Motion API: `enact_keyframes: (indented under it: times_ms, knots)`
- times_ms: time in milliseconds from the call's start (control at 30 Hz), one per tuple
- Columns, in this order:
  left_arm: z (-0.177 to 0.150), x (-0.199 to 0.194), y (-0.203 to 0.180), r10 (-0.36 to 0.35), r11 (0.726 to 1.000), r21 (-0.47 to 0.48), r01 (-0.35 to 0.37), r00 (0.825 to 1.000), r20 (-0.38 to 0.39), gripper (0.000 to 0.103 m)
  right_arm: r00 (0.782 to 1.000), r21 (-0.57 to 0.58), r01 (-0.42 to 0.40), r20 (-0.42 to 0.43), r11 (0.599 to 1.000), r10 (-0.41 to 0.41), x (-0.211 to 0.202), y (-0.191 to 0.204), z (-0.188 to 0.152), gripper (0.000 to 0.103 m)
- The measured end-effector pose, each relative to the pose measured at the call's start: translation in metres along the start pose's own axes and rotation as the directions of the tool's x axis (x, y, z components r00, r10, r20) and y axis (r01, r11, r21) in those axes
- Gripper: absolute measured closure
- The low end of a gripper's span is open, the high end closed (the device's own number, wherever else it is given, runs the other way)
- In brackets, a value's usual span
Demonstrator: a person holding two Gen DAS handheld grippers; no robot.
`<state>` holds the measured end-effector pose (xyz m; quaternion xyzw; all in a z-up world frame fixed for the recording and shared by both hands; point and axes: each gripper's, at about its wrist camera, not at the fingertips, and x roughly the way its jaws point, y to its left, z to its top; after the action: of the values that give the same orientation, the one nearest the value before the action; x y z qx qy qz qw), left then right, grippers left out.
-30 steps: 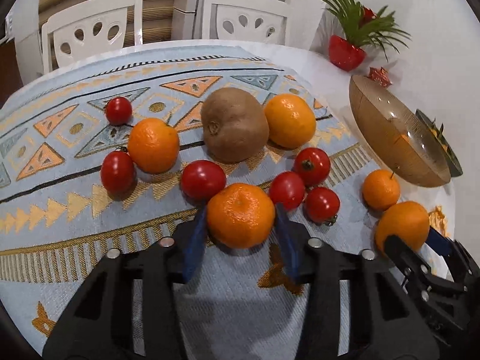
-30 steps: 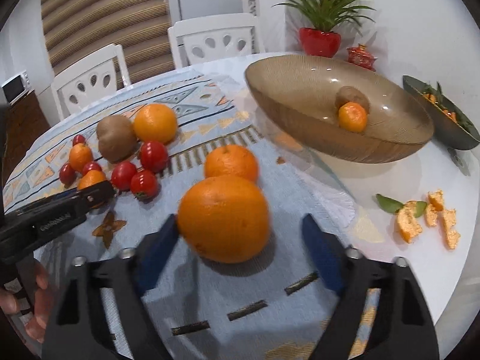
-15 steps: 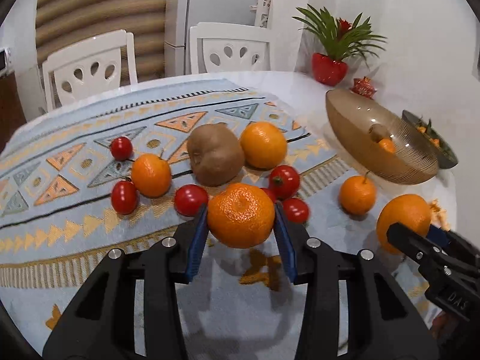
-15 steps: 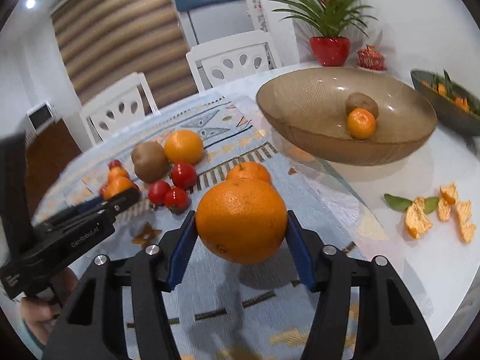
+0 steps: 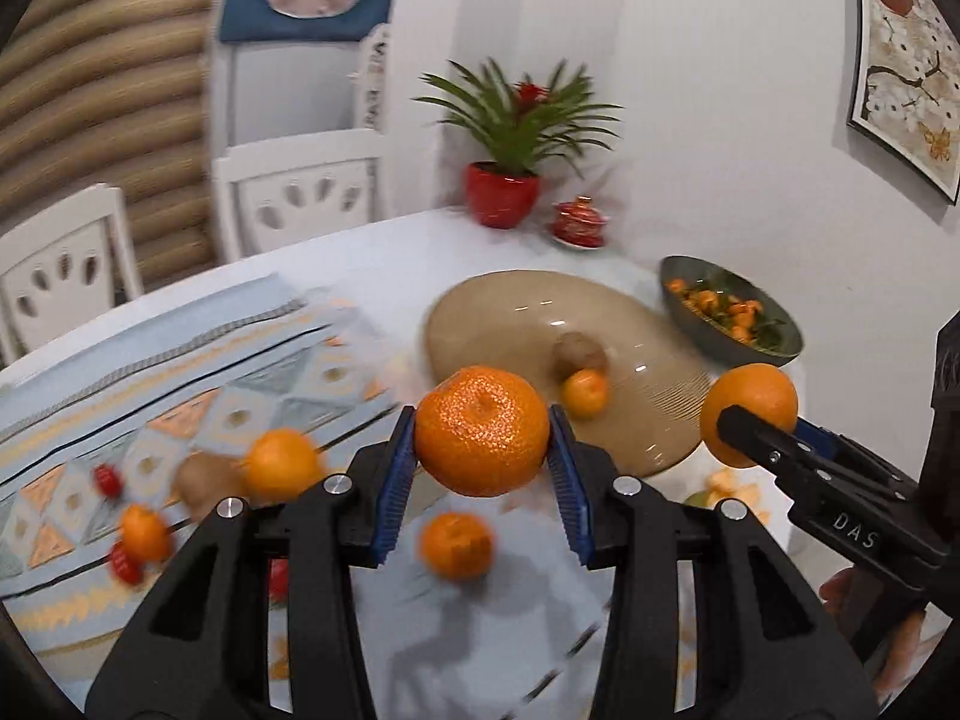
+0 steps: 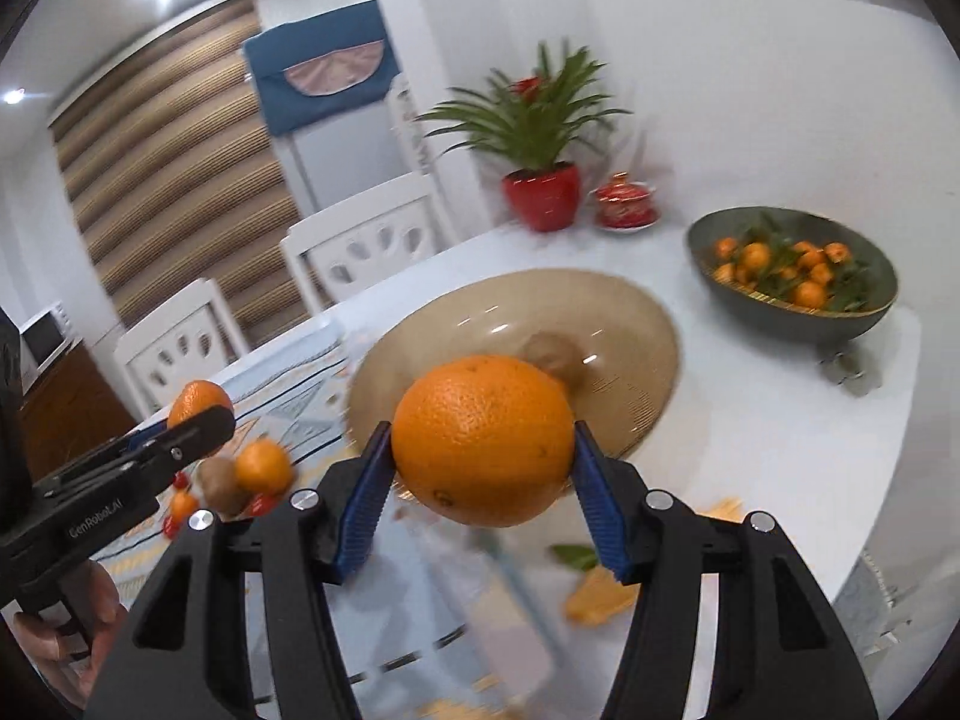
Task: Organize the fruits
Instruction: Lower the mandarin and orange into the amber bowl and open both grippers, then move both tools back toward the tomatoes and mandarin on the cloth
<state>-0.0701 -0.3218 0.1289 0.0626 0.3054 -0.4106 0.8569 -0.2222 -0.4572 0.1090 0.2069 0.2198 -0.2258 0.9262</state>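
Note:
My left gripper (image 5: 483, 438) is shut on a bumpy mandarin (image 5: 482, 420), held in the air short of the tan glass bowl (image 5: 516, 312). My right gripper (image 6: 483, 438) is shut on a large smooth orange (image 6: 483, 420), lifted in front of the same bowl (image 6: 618, 312). In the left wrist view the right gripper's orange (image 5: 750, 402) shows at the right. The bowl holds a kiwi (image 5: 579, 353) and a small mandarin (image 5: 585, 393). On the patterned runner (image 5: 180, 372) lie an orange (image 5: 282, 465), a kiwi (image 5: 204, 483), mandarins (image 5: 457, 545) and cherry tomatoes (image 5: 108, 478).
A dark green bowl (image 6: 840, 324) of small mandarins and leaves stands right of the tan bowl. A red potted plant (image 5: 501, 201) and a red lidded dish (image 5: 579, 222) sit at the back. Peel pieces (image 6: 600, 597) lie on the white table. White chairs (image 5: 300, 198) stand behind.
Both grippers have lifted their fruit off the runner and swung up and right toward the tan bowl. The right gripper went from open around the orange to shut on it.

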Motion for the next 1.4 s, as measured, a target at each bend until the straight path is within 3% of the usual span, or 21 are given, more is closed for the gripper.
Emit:
enact_keyframes:
  times_ms: [167, 333, 733, 867, 1033, 1400]
  knots:
    - [0.010, 0.046, -0.019, -0.052, 0.999, -0.011, 0.051, 0.997, -0.065, 0.061, 0.999, 0.007, 0.031, -0.025, 0.999, -0.031, 0.017, -0.021, 0.011, 0.046]
    - [0.002, 0.076, -0.028, -0.053, 0.999, -0.005, 0.053, 0.992, -0.116, 0.061, 0.997, 0.003, 0.027, -0.074, 1.000, -0.026, 0.043, -0.027, 0.011, 0.046]
    - [-0.002, 0.109, -0.021, -0.057, 0.998, -0.039, 0.050, 0.982, -0.179, 0.060, 0.990, -0.011, 0.051, -0.134, 0.999, -0.052, 0.074, -0.032, 0.006, 0.045]
    - [-0.001, 0.104, -0.019, -0.051, 0.998, -0.046, 0.044, 0.986, -0.159, 0.053, 0.990, 0.007, 0.044, -0.135, 0.999, -0.043, 0.074, -0.036, 0.006, 0.044]
    - [0.000, 0.089, -0.014, -0.044, 0.999, -0.034, 0.040, 0.988, -0.145, 0.054, 0.996, 0.005, 0.042, -0.082, 0.999, -0.042, 0.053, -0.033, 0.015, 0.044]
    - [-0.010, 0.012, 0.016, -0.026, 0.997, -0.078, 0.021, 0.997, -0.068, 0.053, 0.999, -0.018, -0.008, -0.049, 1.000, 0.007, 0.008, 0.003, 0.009, 0.042]
